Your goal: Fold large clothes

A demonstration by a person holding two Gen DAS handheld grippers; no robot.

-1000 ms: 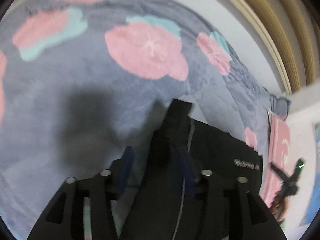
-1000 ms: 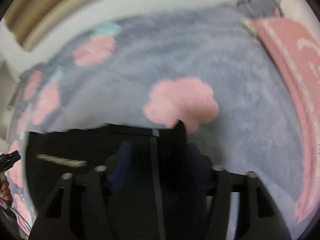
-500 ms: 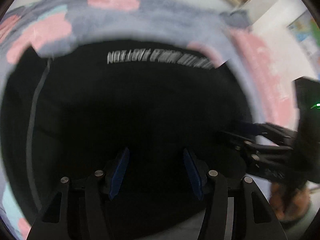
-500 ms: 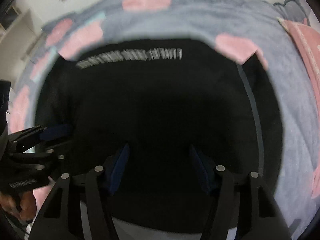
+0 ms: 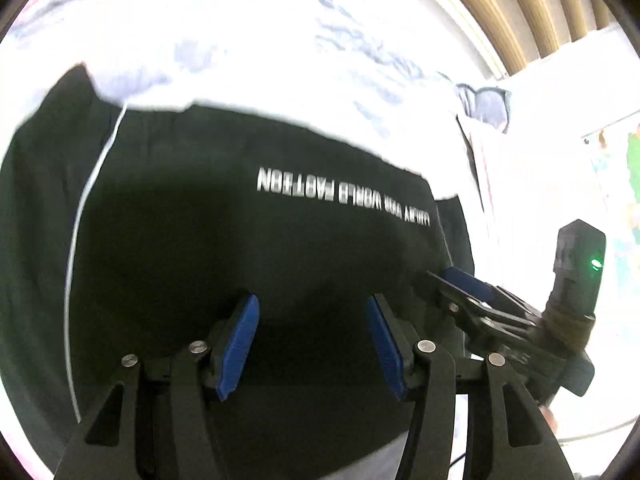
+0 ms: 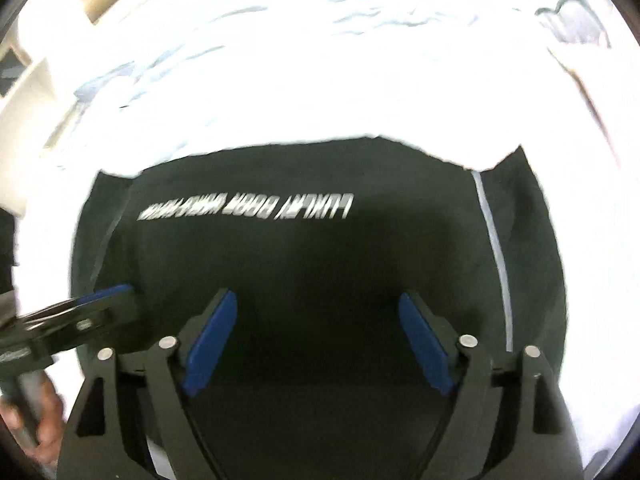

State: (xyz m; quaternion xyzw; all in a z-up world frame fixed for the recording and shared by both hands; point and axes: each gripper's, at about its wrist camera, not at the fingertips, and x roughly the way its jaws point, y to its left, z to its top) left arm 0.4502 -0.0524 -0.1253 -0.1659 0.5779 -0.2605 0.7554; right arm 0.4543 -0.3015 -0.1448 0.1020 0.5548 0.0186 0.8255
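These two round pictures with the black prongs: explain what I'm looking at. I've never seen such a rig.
A person holds a two-fingered tool in each hand, each with a fisheye camera looking along its blue-padded fingers. One picture is from the left tool, one from the right tool. Below them a black garment with white lettering lies on a pale, washed-out blanket. Both tools stand open above the cloth, holding nothing. The right tool's jaws have just been opening. Each camera also catches the other tool at its edge.
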